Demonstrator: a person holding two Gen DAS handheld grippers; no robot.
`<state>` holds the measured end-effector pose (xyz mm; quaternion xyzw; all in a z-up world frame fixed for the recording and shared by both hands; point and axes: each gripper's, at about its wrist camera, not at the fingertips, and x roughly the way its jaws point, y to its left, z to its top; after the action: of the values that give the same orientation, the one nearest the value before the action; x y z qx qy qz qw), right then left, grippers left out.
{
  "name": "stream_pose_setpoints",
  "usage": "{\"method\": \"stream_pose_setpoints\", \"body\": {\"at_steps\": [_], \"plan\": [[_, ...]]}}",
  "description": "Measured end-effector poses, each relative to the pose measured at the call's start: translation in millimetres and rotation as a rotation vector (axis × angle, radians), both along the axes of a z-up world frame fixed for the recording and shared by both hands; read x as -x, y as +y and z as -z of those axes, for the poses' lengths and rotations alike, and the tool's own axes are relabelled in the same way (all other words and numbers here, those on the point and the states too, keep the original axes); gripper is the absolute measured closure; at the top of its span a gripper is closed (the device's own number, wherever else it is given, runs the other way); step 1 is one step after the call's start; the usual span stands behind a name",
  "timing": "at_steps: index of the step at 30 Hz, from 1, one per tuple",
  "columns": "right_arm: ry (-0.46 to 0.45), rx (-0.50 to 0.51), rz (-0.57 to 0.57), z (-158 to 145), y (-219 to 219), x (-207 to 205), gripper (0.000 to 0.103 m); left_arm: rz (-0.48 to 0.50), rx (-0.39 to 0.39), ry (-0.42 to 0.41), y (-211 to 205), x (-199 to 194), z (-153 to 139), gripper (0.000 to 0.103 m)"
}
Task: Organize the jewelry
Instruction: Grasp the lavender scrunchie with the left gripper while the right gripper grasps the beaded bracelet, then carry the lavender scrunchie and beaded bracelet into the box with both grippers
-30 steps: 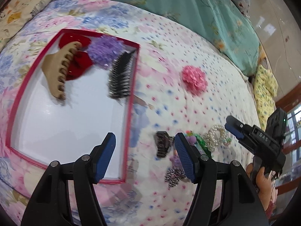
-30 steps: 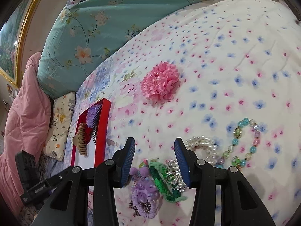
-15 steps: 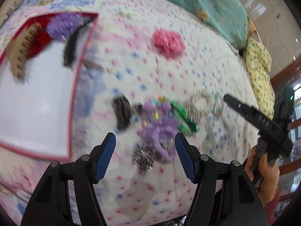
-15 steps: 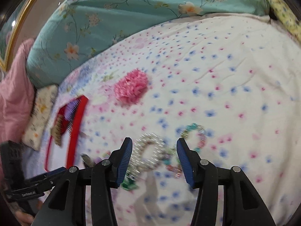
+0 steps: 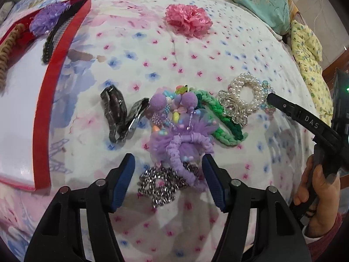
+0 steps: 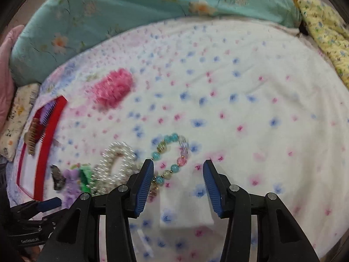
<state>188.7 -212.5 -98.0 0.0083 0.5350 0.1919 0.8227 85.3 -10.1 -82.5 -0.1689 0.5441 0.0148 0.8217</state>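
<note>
Jewelry pile (image 5: pixel 174 126) now sits nearer the left hand-held gripper (image 5: pixel 168 182), jaws open; right hand-held gripper (image 6: pixel 177 185) open, shifted over bead bracelet (image 6: pixel 172 152); bed (image 6: pixel 261 109) rightward bare.

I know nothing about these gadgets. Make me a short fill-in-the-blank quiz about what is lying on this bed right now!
1. The fluffy flower lying alone on the bedspread is ____ in colour.
2. The tray holding the black comb has a ____ rim.
3. The braided band beside the pearl scrunchie is ____.
4. The left gripper has its fingers ____ over the purple scrunchie.

Missing words: pink; red; green; open
</note>
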Motion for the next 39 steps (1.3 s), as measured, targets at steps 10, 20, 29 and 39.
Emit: {"method": "stream_pose_setpoints", "body": {"at_steps": [10,20,29,39], "plan": [[-0.029,-0.091,-0.002,-15,-9,5,0.096,0.042,0.025,-0.030,-5,4,-10,0.088],[-0.031,-0.255,0.011,-53,-23,14,0.096,-0.008,0.053,-0.126,18,33,-51,0.089],[-0.046,-0.316,-0.068,-83,8,29,0.096,-0.078,0.069,-0.174,47,53,-69,0.089],[-0.016,-0.342,-0.199,-89,71,46,0.096,-0.185,0.069,-0.198,91,78,-75,0.089]]}}
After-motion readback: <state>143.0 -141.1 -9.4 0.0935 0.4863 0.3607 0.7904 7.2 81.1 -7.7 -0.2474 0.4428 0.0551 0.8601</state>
